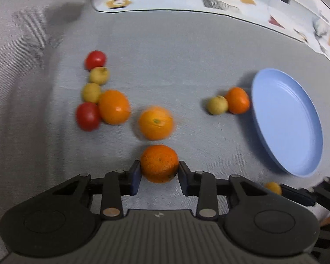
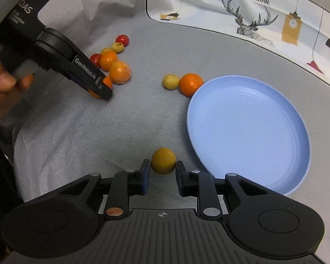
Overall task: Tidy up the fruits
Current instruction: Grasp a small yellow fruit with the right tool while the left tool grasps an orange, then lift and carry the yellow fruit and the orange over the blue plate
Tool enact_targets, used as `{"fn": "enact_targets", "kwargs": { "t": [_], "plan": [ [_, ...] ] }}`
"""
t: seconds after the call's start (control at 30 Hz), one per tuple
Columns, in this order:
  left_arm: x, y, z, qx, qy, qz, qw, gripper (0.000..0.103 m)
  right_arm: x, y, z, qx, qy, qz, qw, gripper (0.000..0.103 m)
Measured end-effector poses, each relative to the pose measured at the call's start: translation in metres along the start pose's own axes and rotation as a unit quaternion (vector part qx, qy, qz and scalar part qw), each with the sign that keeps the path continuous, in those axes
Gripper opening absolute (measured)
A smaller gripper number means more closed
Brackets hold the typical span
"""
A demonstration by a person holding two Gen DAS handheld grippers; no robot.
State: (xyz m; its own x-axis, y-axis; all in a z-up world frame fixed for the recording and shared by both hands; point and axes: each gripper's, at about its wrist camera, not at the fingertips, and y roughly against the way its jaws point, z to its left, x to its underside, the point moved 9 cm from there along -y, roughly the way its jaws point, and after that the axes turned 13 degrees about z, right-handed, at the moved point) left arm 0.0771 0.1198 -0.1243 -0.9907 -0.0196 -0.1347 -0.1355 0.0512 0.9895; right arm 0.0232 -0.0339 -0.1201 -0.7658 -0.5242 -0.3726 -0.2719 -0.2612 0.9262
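1. The left black two-finger gripper [image 1: 159, 171] points steeply down at the grey cloth-covered surface [image 1: 187, 55], its jaws closed against the sides of a round orange fruit [image 1: 159, 162].
2. The right black two-finger gripper [image 2: 162, 171] also tilts downward, its blue-padded fingers [image 2: 145, 173] pressing a small yellow-orange round fruit [image 2: 163, 160].
3. A person's bare hand [image 2: 2, 88] grasps the left gripper's handle near the surface's left edge, seen from the right wrist.
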Motion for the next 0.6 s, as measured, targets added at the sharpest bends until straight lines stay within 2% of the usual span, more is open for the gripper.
{"fn": "enact_targets", "kwargs": {
  "t": [0.13, 0.6],
  "plan": [
    [0.003, -0.005, -0.003, 0.001, -0.005, 0.009, 0.9999, 0.040, 0.002, -0.011, 0.001, 0.002, -0.003, 0.019, 1.000, 0.025],
    [0.003, -0.008, -0.003, -0.002, -0.011, 0.013, 0.9999, 0.040, 0.001, -0.014, 0.002, 0.002, -0.002, 0.020, 1.000, 0.026]
  ]
}}
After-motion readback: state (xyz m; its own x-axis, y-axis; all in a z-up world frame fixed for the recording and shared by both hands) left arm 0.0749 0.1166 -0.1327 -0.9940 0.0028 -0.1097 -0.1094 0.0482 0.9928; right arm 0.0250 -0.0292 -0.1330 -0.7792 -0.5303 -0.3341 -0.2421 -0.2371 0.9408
